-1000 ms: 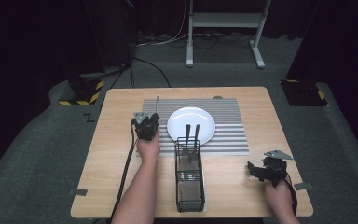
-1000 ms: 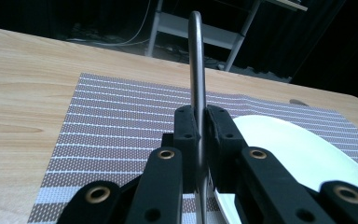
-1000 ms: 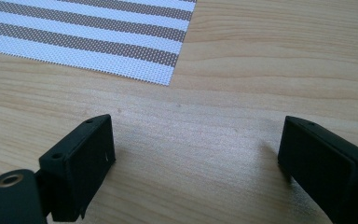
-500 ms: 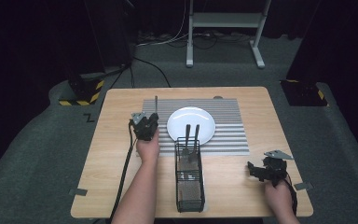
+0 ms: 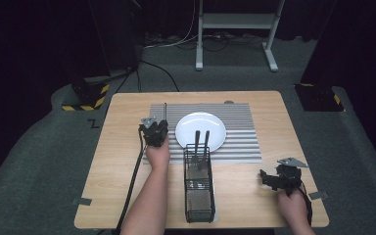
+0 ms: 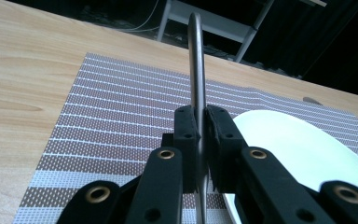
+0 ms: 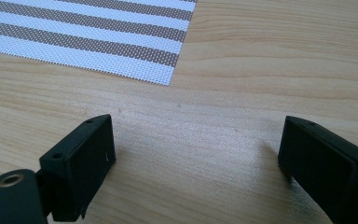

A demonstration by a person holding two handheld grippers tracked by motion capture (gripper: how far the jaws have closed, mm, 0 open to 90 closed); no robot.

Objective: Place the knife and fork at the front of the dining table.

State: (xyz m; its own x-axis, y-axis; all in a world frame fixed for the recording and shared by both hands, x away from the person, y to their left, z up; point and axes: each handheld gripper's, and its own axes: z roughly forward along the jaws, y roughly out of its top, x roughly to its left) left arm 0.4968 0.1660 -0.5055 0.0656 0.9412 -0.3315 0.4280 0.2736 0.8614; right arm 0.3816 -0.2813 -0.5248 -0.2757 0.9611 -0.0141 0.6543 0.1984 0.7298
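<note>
Your left gripper [image 5: 154, 131] was clamped on a thin metal utensil [image 6: 196, 70], its two black jaws pressed flat against the stem from either side. In the left gripper view the stem ran straight up out of the jaws and ended in a rounded tip; which kind of utensil it was could not be told, because the working end was hidden below the jaws. In the high view the utensil [image 5: 165, 111] showed as a thin dark rod pointing away from you, over the left part of the striped placemat [image 5: 235, 127], just beside the left edge of the white plate [image 5: 200, 128]. You held the left gripper above the mat's near left corner, close to the plate and apart from the black wire caddy [image 5: 199, 188]. That caddy stood on the wooden table [image 5: 117, 186], in front of the plate, with two dark handles [image 5: 201, 142] sticking up from its far compartment. Your right gripper [image 5: 278, 177] sat low near the right front corner of the table, well apart from the caddy and the mat. Its jaws stood wide open with bare wood between them, and a corner of the placemat [image 7: 121, 42] lay beyond them in the right gripper view.
</note>
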